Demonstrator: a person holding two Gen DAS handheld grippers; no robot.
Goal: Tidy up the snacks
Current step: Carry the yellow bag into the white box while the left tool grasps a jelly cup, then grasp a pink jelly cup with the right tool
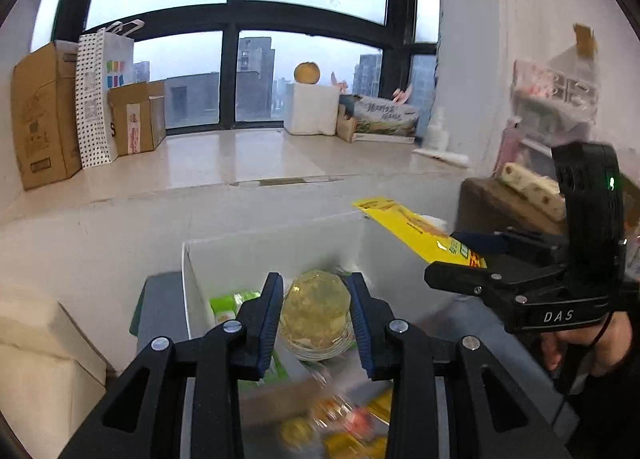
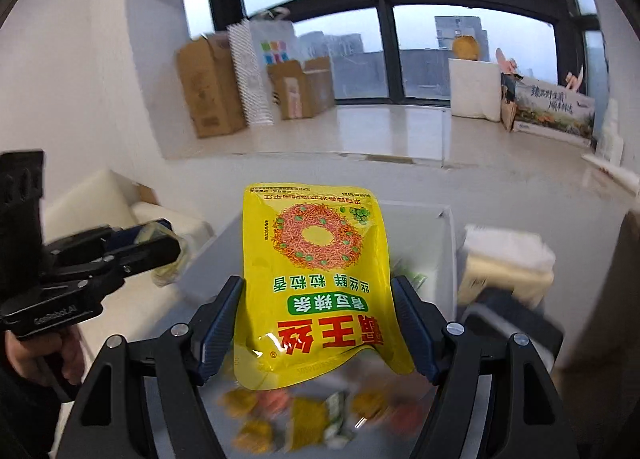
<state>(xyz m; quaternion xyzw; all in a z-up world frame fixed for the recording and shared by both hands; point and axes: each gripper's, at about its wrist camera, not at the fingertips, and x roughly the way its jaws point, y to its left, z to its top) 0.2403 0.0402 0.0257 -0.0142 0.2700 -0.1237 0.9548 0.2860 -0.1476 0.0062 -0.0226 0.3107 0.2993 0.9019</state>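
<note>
My left gripper (image 1: 316,291) is shut on a clear yellowish jelly cup (image 1: 314,309), held above a white box (image 1: 280,243) that holds green packets (image 1: 230,305). My right gripper (image 2: 318,295) is shut on a yellow snack bag (image 2: 316,279) with red and green print, held above the table. The right gripper also shows in the left wrist view (image 1: 472,255), to the right of the box, with the yellow bag (image 1: 416,229) sticking out over the box's corner. The left gripper shows in the right wrist view (image 2: 160,239) with the cup between its fingers.
Several loose snack packets (image 2: 312,411) lie blurred on the grey table (image 2: 208,271) below both grippers. Cardboard boxes (image 1: 44,115) and a dotted paper bag (image 1: 94,99) stand on the window ledge. A white block (image 2: 504,267) lies right of the box.
</note>
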